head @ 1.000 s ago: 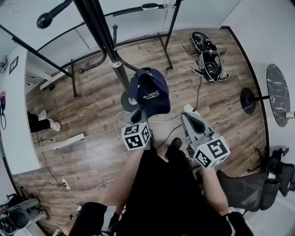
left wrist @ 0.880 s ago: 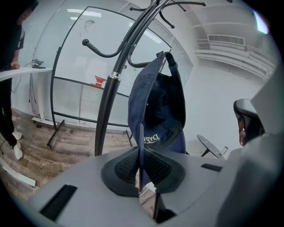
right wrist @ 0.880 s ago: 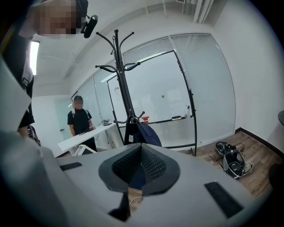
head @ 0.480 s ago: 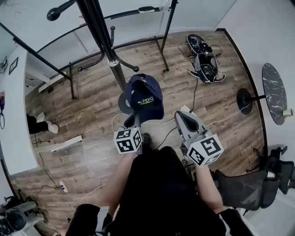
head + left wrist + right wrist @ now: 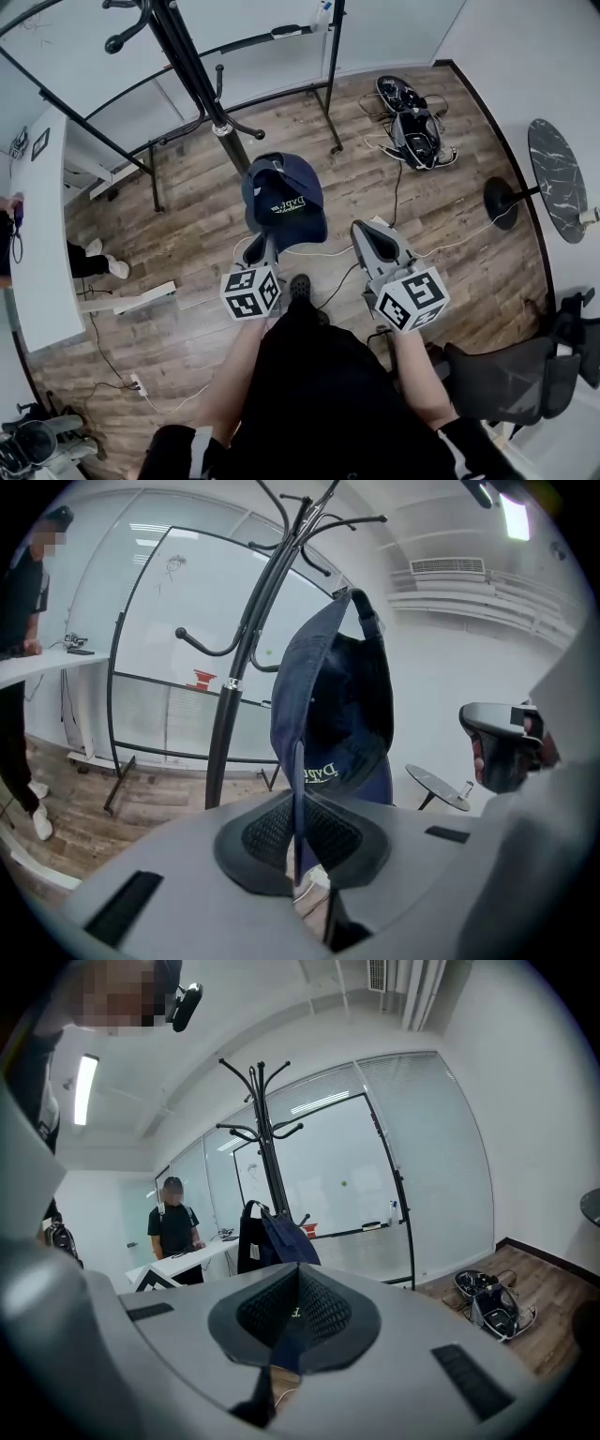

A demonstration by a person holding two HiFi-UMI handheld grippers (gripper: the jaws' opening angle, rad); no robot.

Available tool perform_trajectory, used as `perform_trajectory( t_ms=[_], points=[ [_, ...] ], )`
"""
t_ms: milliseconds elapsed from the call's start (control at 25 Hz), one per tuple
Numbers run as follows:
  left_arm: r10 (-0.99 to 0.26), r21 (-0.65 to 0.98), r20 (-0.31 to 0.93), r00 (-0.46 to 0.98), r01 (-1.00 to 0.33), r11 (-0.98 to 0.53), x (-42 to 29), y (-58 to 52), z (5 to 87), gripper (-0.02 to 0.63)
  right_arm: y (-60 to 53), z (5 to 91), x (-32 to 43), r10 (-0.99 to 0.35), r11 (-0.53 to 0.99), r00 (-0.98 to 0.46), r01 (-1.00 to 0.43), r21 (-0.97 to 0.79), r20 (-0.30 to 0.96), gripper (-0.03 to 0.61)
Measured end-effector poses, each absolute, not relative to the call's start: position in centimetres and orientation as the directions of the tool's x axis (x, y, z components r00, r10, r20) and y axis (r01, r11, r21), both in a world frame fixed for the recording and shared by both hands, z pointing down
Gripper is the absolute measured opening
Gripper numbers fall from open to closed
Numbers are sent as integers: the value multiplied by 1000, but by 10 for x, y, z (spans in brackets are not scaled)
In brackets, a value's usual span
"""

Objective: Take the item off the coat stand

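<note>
One navy cap point(image 5: 284, 199) hangs clear of the coat stand point(image 5: 200, 82), just near-right of its pole. Left gripper point(image 5: 260, 246) is nipped nearly closed on what looks like the brim edge. Right gripper point(image 5: 370, 234) has its jaws together, empty. Likely light, soft crown, stiffer brim; the brim grips best.

We count one cap point(image 5: 284, 199) and one coat stand point(image 5: 192, 70), far left. Two grippers out front: left gripper point(image 5: 260, 247), right gripper point(image 5: 366, 234). One round table point(image 5: 555, 169) far right, one office chair point(image 5: 511, 380) near right, one bystander point(image 5: 84, 261) at left.
</note>
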State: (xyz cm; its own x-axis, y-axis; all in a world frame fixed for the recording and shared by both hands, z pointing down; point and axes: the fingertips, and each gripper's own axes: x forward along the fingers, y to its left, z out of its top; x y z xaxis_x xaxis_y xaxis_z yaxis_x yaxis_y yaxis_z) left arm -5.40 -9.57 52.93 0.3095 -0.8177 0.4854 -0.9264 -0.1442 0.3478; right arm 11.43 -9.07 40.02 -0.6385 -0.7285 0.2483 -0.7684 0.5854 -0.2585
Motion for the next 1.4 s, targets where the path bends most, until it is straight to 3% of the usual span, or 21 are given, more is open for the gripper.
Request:
perform_trajectory(
  t_ms=[1400],
  points=[
    [-900,271,386,204,-957,-101,-60,-18,402,31,-14,339,87,-600,782,-795,-606,-146,88,29]
  ],
)
